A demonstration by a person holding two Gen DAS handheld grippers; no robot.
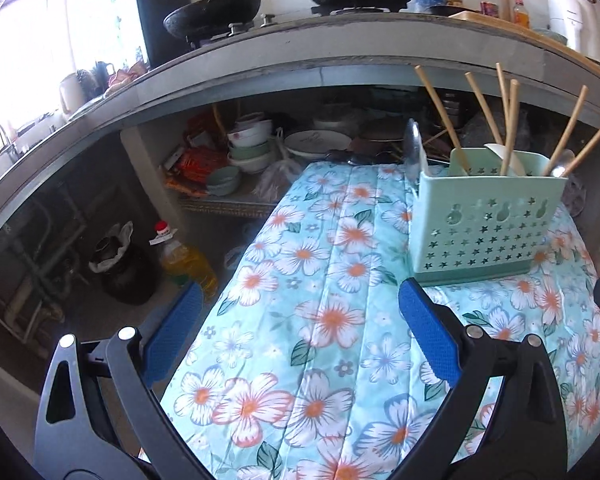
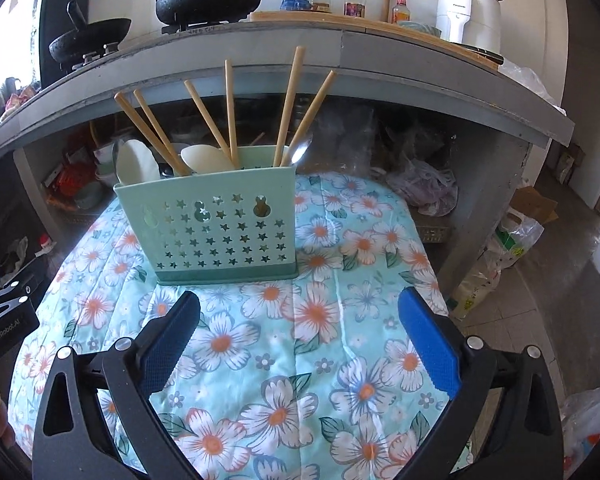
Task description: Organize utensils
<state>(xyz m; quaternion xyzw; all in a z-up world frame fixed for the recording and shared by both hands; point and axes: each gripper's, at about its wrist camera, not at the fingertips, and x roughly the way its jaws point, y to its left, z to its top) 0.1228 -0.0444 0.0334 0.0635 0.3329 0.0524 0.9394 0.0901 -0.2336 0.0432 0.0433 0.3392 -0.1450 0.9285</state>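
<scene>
Utensils: six chopsticks [image 2: 230, 108], three spoons [image 2: 206, 159] in caddy [image 2: 224, 232] | left tongs [image 1: 300, 332], right tongs [image 2: 299, 334] apart, empty

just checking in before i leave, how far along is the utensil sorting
It looks nearly or fully done. The wooden chopsticks and white spoons stand in the green holder, with a metal spoon at one end. Nothing is in hand: left gripper and right gripper are both open and empty. No loose utensil shows on the floral cloth.
</scene>
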